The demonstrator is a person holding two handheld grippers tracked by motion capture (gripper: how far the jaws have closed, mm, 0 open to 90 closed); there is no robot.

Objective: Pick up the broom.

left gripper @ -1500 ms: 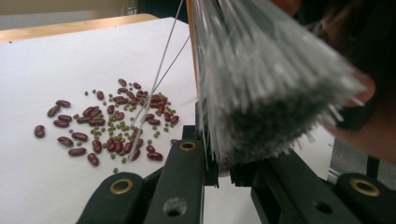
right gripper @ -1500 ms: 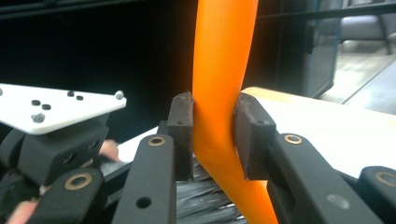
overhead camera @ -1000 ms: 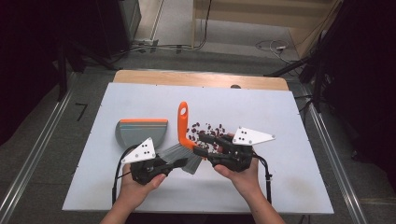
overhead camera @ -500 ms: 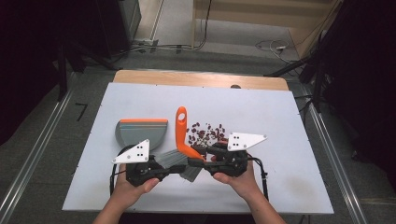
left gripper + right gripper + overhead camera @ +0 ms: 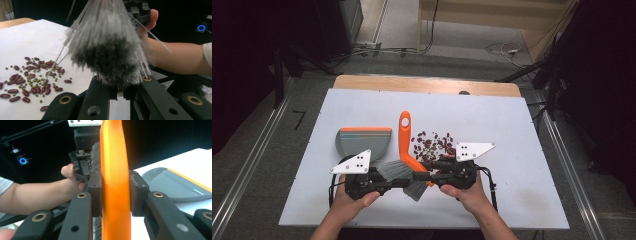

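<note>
High view: hand brush [image 5: 406, 150], orange handle, held between both grippers at the table's [image 5: 512, 130] near edge. Left gripper [image 5: 399, 180] is at the bristles; right gripper [image 5: 424, 175] clamps the handle. Dustpan [image 5: 362, 141] lies left; beans [image 5: 432, 145] lie right.

Left gripper view: jaws closed on grey bristles [image 5: 110, 50]; beans [image 5: 30, 80] beyond.

Right gripper view: pads pinch the handle [image 5: 115, 182]. Judged step: a handover; sweeping beans towards the dustpan likely follows, once the left lets go.

Orange-handled brush [image 5: 406, 145] (grey bristles), grey dustpan [image 5: 362, 141], scattered beans [image 5: 432, 145]
</note>
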